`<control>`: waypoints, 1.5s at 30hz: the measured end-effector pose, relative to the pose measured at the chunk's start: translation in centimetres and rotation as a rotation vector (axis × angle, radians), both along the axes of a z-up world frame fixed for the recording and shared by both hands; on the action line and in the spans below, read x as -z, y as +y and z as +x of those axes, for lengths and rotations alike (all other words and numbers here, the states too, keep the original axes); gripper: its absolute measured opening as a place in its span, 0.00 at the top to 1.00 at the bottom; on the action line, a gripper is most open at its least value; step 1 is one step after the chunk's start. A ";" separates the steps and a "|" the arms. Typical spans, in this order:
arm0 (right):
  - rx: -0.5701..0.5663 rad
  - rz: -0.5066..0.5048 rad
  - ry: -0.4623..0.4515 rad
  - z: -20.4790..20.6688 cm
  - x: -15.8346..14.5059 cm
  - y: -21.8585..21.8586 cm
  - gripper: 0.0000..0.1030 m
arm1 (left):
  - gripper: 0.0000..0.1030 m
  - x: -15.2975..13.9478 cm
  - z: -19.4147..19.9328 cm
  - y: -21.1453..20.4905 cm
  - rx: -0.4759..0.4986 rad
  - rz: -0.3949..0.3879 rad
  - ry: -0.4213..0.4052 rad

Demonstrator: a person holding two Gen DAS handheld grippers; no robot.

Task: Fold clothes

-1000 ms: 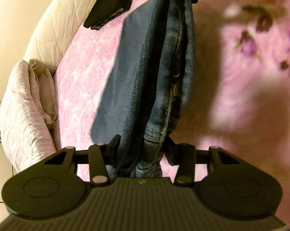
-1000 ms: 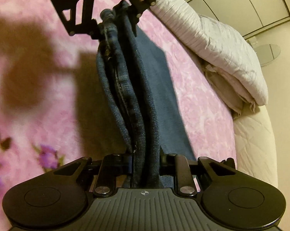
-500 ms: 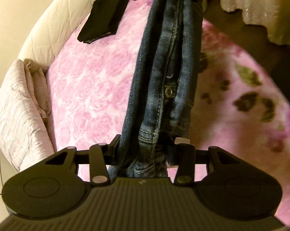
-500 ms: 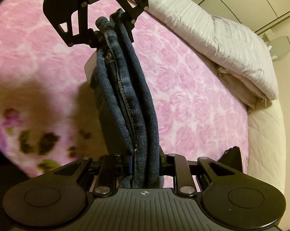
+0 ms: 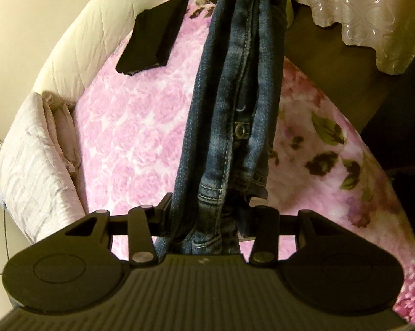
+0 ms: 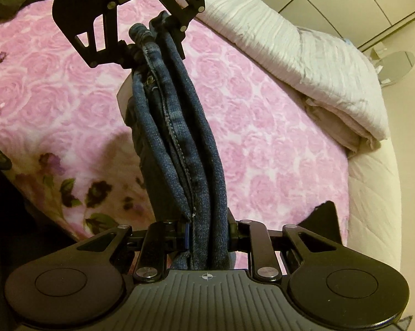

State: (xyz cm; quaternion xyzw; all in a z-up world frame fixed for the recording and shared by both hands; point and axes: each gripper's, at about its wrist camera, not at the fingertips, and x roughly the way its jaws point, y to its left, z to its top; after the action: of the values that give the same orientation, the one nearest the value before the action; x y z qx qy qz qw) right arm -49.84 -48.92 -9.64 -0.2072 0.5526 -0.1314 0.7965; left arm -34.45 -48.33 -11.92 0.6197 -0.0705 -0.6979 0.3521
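Far left, at the head of the bed: a pale folded quilt (image 5: pixel 28 160). Beside it on the pink rose-print bedspread (image 5: pixel 130 143), a black folded garment (image 5: pixel 156 35), lying flat and squared.

Middle, held in the air above the bedspread: blue jeans (image 5: pixel 229 104), bunched into several thick layers and stretched between the two tools. Left gripper (image 5: pixel 207 218) with jaws clenched on the gathered waistband end, stitched hems and a metal rivet showing just ahead of the grip. Right gripper (image 6: pixel 207 234) with jaws clamped on the other end of the same bundle, seam and denim folds packed tight between them.

Handling, as a judgement: heavy for clothing, thick and fairly stiff denim, not slippery, not fragile; likely to sag and swing under its own weight, and to hold a crease once pressed flat. Best held at the seamed edges, waistband and hems, where the cloth is thickest and gives the jaws something to bite.

Far right: bed edge with floral border, dark floor, lace cloth (image 5: pixel 373 13) beyond.
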 end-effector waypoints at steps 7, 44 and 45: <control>0.029 -0.023 0.000 -1.7 -1.1 -1.8 0.80 | 0.61 -0.5 -2.3 -3.4 0.037 -0.016 0.002; -0.070 -0.252 0.012 -20.7 15.5 -60.8 0.77 | 0.65 19.9 -26.6 -56.3 0.014 -0.121 -0.094; -0.070 -0.208 0.056 -21.1 17.7 -60.5 0.76 | 0.65 21.6 -26.8 -55.5 0.036 -0.138 -0.124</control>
State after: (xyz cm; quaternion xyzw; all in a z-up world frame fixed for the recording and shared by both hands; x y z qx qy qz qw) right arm -70.93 -109.40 -27.30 -0.3117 0.5504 -0.1541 0.7591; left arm -61.21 -103.86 -33.54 0.6347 -0.1512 -0.6580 0.3760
